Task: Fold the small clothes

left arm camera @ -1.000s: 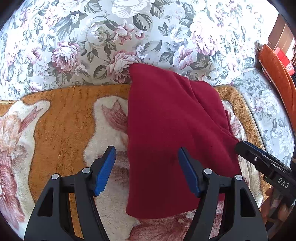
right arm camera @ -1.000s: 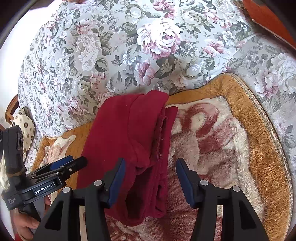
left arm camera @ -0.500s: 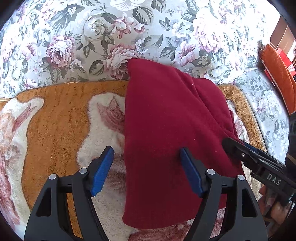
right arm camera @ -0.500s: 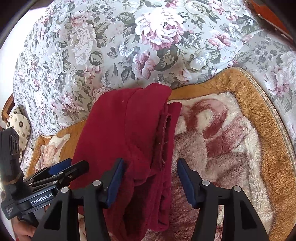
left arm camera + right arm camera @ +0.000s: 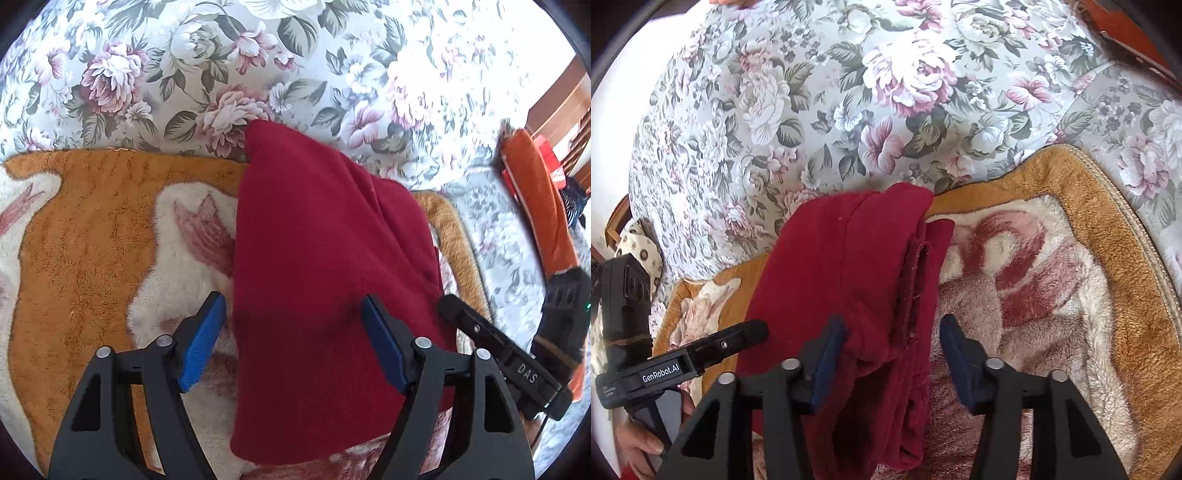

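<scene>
A dark red garment [image 5: 325,258] lies folded into a long strip on the plush blanket [image 5: 85,229]. My left gripper [image 5: 293,332] hovers over its near left part, jaws opening; the cloth's left edge runs between the blue pads [image 5: 201,343], which do not press on it. In the right wrist view the same garment [image 5: 849,266] shows stacked layers and a seamed edge on its right side. My right gripper [image 5: 892,354] stands over that edge, jaws opening, pads clear of the cloth. Each gripper appears in the other's view: the right gripper [image 5: 498,354] and the left gripper [image 5: 701,354].
An orange-and-cream plush blanket [image 5: 1071,295] covers the seat, against a floral-print backrest [image 5: 258,55]. An orange cushion [image 5: 535,206] lies at the far right. A hand [image 5: 639,443] holds the left gripper's handle. A spotted fabric [image 5: 635,240] sits at the far left.
Both grippers' jaws have spread a little wider. The left view has tilted and closed in on the garment's left edge. The garment has stayed in place.
</scene>
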A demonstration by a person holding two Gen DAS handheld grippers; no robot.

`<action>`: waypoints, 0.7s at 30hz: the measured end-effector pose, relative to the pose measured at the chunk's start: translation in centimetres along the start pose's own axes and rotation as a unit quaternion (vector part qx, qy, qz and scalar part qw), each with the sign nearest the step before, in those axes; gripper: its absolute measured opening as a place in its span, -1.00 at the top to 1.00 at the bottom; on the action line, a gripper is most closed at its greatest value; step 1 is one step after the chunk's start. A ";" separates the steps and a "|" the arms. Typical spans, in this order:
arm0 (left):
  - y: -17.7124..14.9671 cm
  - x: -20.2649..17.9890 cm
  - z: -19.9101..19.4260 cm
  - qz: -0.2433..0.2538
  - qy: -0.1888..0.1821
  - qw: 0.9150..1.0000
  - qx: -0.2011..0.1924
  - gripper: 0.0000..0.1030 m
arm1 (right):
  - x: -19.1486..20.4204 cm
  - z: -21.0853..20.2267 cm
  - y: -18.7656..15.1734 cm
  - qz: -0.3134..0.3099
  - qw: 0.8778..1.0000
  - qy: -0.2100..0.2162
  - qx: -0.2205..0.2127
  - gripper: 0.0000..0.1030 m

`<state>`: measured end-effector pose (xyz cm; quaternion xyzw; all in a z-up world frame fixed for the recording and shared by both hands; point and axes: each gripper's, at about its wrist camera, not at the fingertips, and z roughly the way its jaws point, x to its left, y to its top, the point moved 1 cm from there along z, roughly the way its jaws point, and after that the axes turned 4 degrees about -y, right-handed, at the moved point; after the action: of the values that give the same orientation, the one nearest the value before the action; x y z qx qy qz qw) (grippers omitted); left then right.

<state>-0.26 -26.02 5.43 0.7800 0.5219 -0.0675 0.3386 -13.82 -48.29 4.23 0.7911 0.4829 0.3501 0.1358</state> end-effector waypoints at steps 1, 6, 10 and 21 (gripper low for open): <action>0.2 0.3 0.4 -0.006 -0.013 1.000 0.006 -0.68 | -0.4 0.2 0.0 0.007 1.000 0.011 0.007 -0.16; 0.8 1.8 3.0 -0.045 -0.054 0.997 0.042 -0.68 | -2.2 2.7 -0.3 0.044 0.996 0.063 0.039 -0.38; 1.1 2.5 5.1 -0.057 -0.089 0.992 0.064 -0.68 | -2.7 4.9 -0.4 0.052 0.990 0.113 0.059 -0.45; 0.1 1.6 1.9 -0.035 -0.104 0.993 0.033 -0.43 | 2.1 2.5 0.0 -0.003 0.994 0.110 0.008 0.09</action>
<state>0.99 -25.95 3.29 0.7605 0.5088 -0.1770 0.3626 -11.50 -46.19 3.34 0.7471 0.5003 0.4310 0.0764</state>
